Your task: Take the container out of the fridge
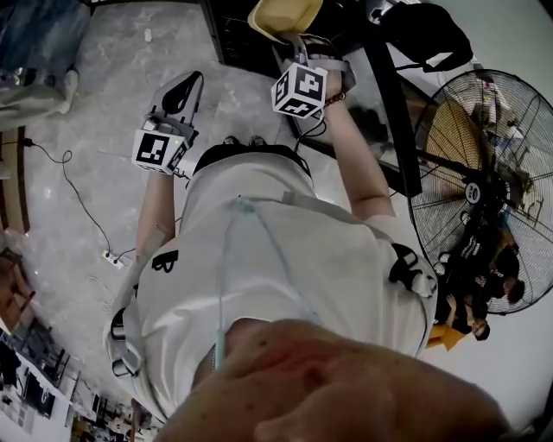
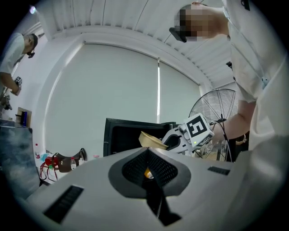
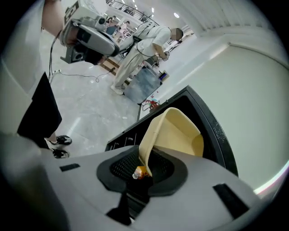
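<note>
A beige, shallow container [image 1: 285, 15] is held by its rim in front of the black fridge [image 1: 246, 43]. My right gripper [image 1: 291, 39] is shut on it. In the right gripper view the container's wall [image 3: 178, 133] stands between the pads of that gripper [image 3: 146, 163], with the fridge's dark opening [image 3: 216, 131] behind it. My left gripper [image 1: 184, 84] hangs lower left over the floor, shut with nothing in it. The left gripper view shows its jaws [image 2: 149, 173] together, and beyond them the container [image 2: 151, 140], the right gripper [image 2: 168, 142] and the fridge [image 2: 126, 135].
A large standing fan [image 1: 484, 190] is close on the right of the fridge. A power strip with a cable [image 1: 112, 257] lies on the grey floor at the left. A black bag [image 1: 423, 34] sits at the upper right. Another person [image 3: 144, 40] stands farther off.
</note>
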Demonstrator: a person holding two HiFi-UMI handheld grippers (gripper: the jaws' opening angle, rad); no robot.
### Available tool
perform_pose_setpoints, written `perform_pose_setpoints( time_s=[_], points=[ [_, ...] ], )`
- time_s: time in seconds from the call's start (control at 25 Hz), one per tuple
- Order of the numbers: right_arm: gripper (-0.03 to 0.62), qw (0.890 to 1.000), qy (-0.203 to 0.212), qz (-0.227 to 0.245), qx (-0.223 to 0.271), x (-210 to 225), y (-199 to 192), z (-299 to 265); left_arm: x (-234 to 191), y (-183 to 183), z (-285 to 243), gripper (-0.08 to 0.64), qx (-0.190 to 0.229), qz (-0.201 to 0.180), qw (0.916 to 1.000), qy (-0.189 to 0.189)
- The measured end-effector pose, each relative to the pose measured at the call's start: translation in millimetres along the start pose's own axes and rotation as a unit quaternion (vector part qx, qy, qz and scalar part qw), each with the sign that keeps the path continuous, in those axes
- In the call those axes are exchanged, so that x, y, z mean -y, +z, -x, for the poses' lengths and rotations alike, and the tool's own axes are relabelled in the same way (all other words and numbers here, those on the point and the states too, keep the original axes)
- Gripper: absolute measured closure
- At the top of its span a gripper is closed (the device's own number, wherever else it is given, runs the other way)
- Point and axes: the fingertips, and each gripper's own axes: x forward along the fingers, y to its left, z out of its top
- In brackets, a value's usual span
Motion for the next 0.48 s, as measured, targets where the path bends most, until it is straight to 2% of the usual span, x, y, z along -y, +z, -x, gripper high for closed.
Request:
perform_pose_setpoints(
  time_s=[0.24,0.48],
  points=[
    [0.523,0.999,0.021,0.011,0.036,-13.5,-0.4,28.2,12.2,-2.4,-4.0,0.551,-0.005,-0.007,0.9999,-0.011],
    [0.529,0.992,0.056,0.01,0.116,-30.0,23.8,62.9,11.3,3.4,0.9,0.551,-0.003,-0.008,1.0,-0.002]
  ],
)
